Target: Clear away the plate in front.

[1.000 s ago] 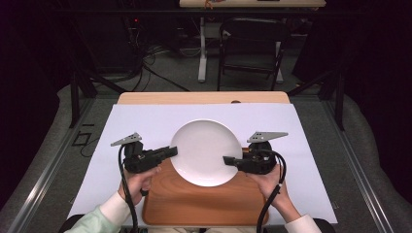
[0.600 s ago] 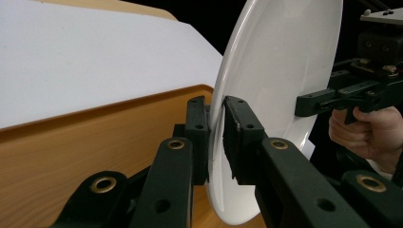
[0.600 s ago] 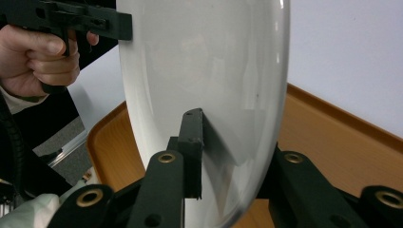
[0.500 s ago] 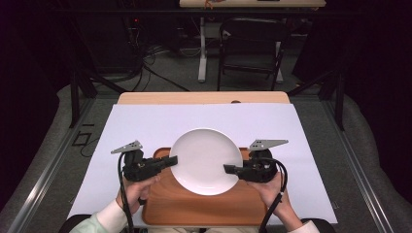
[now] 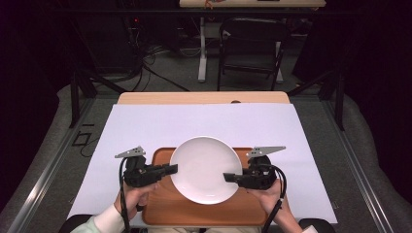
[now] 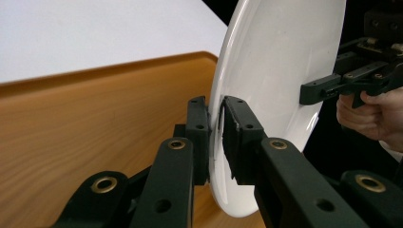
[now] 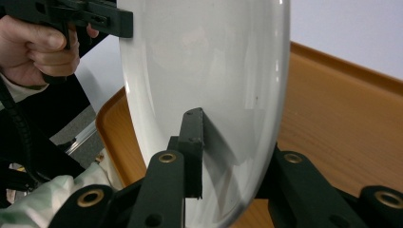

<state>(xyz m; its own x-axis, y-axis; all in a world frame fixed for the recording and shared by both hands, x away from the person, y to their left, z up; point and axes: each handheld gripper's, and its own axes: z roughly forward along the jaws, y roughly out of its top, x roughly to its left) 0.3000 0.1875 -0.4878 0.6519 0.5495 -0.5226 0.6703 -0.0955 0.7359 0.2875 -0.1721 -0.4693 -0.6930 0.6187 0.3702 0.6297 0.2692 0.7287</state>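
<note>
My left gripper [image 5: 165,170] has its jaws clamped on the left rim of the plate [image 5: 205,167], one pad above the rim and one below; in the left gripper view the rim [image 6: 216,137] sits squarely between them. The plate is white, glazed and stiff. It hangs over the tray [image 5: 165,211], which lies on the white sheet [image 5: 204,121] covering the table. From above I cannot tell whether the plate's underside touches the tray or rides just clear of it, though both gripper views suggest a gap.

I judge the plate moderately heavy for its thin rim, rigid, and brittle: it would chip or crack if it dropped or knocked the tray's raised edge. The glaze looks slick, so a pinch on the lip alone could slide. Opposite points on the rim, well in past the lip, are the right hold, with both sides kept level so neither side twists.

My right gripper [image 5: 232,177] is closed on the right rim the same way, one jaw lying across the plate's upper face [image 7: 199,71] and the other beneath it.
</note>
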